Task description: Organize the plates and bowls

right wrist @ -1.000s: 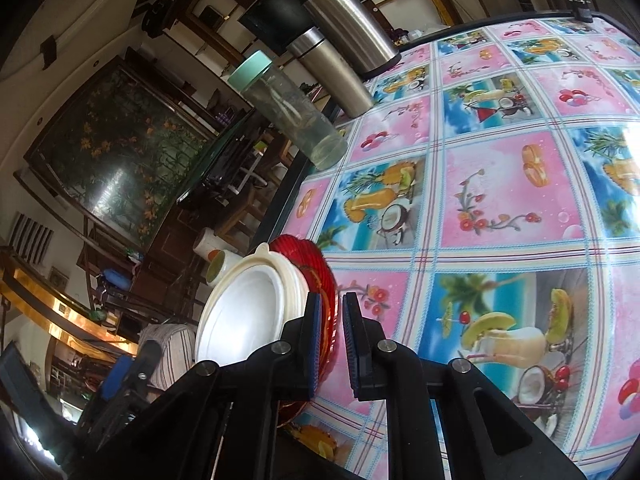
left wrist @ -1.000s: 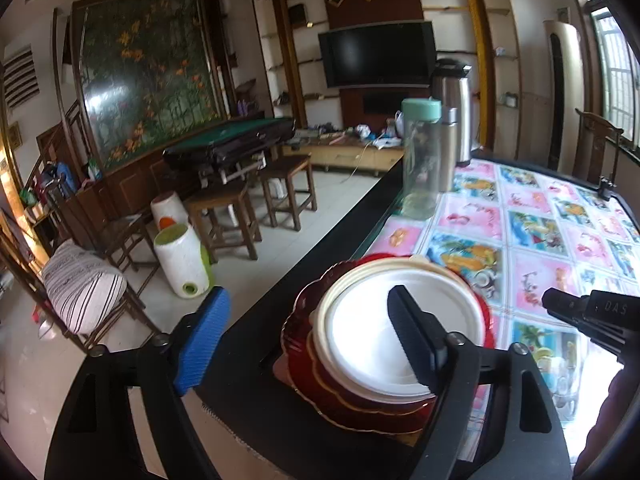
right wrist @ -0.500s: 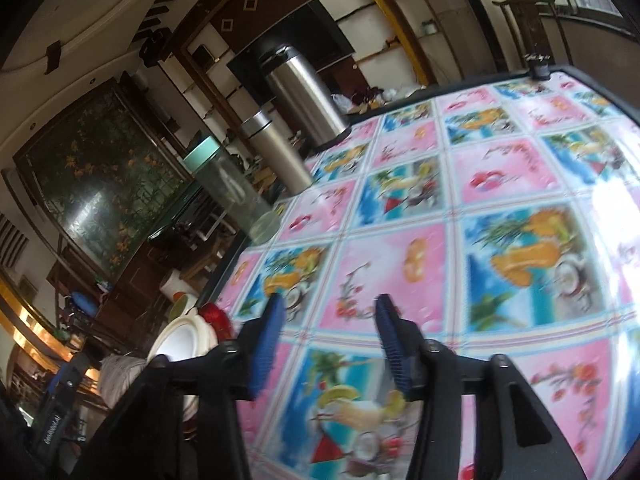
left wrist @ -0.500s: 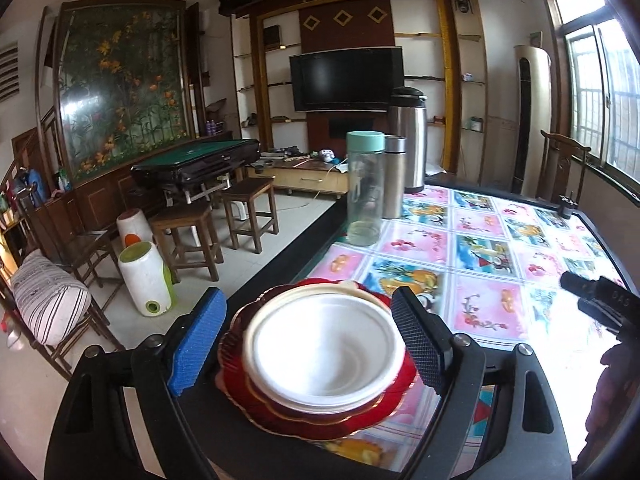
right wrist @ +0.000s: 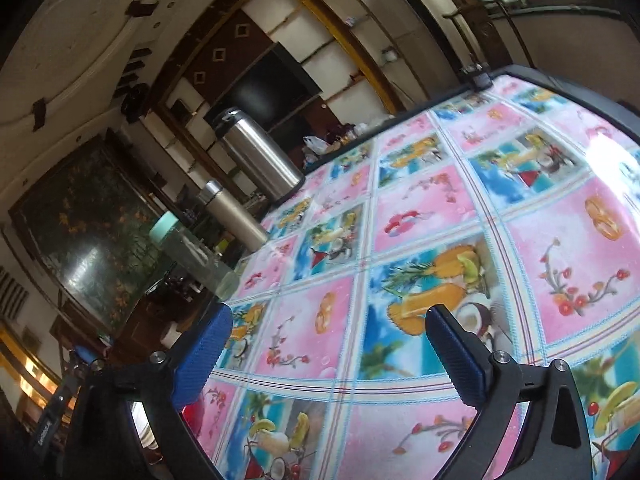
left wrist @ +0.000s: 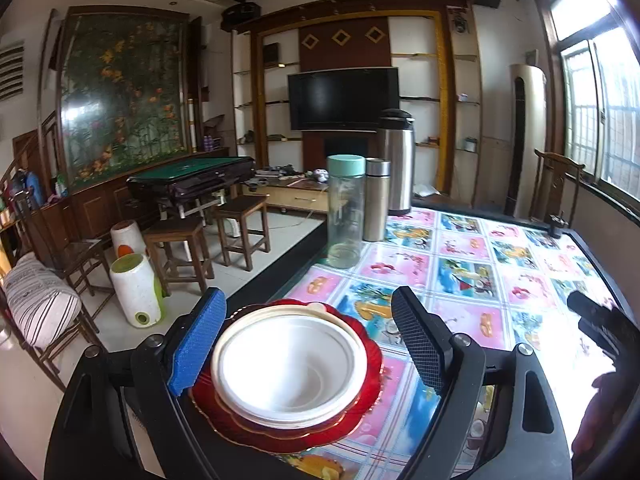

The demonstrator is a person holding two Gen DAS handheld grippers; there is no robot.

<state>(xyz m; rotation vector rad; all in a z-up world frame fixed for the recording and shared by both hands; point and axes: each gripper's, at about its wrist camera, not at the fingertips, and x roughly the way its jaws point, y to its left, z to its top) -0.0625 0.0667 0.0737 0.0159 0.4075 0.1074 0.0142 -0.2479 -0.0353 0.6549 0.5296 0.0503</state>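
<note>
A white bowl (left wrist: 288, 372) sits in a stack on a cream plate and a red scalloped plate (left wrist: 360, 396) at the near left corner of the table. My left gripper (left wrist: 308, 332) is open, its fingers on either side of the stack, holding nothing. My right gripper (right wrist: 328, 344) is open and empty above the patterned tablecloth (right wrist: 440, 240). A sliver of the red plate (right wrist: 191, 416) shows behind its left finger. The right gripper's tip shows in the left wrist view (left wrist: 592, 316).
A clear bottle with a mint lid (left wrist: 346, 210), a slim steel flask (left wrist: 376, 200) and a large steel thermos (left wrist: 396, 162) stand at the table's far left edge. Stools (left wrist: 240, 224) and chairs stand on the floor to the left.
The right gripper opened from shut and drew away from the plates to the right. The left gripper levelled out and now straddles the stack.
</note>
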